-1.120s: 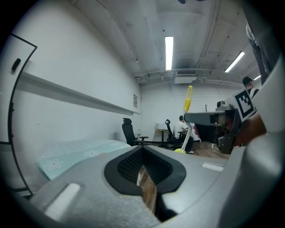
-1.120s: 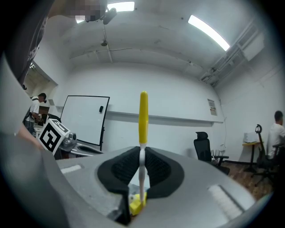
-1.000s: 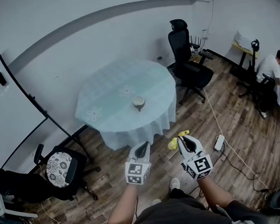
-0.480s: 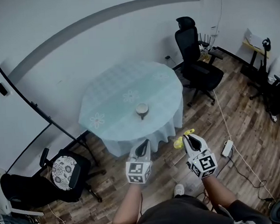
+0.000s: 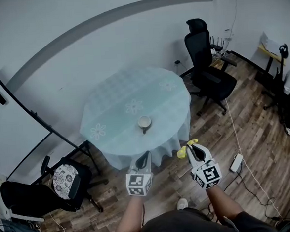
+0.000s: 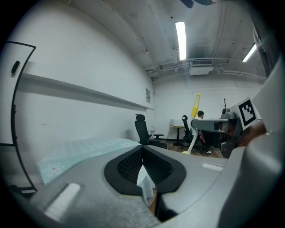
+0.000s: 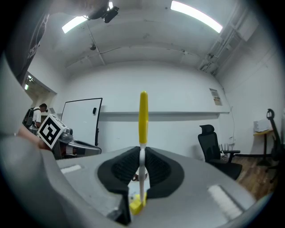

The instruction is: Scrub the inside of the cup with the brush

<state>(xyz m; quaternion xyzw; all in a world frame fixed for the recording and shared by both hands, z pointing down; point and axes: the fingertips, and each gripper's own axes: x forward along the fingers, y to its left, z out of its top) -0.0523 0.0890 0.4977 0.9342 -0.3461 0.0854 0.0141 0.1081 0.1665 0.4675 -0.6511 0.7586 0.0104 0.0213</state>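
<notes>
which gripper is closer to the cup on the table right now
Left. The left gripper is off the near edge of the table, almost in line with the cup. The right gripper, shut on the brush, is off the table, farther to the cup's right.

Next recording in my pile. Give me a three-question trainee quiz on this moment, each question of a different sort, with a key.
1. True or false: the cup stands on the round table, apart from both grippers.
2. Short answer: which gripper is clamped on the yellow brush?
3. Pick one. The left gripper has its jaws: A) wide apart; B) together with nothing between them; C) closed on the cup's rim.

Key: 1 true. 2 the right gripper. 3 B.
</notes>
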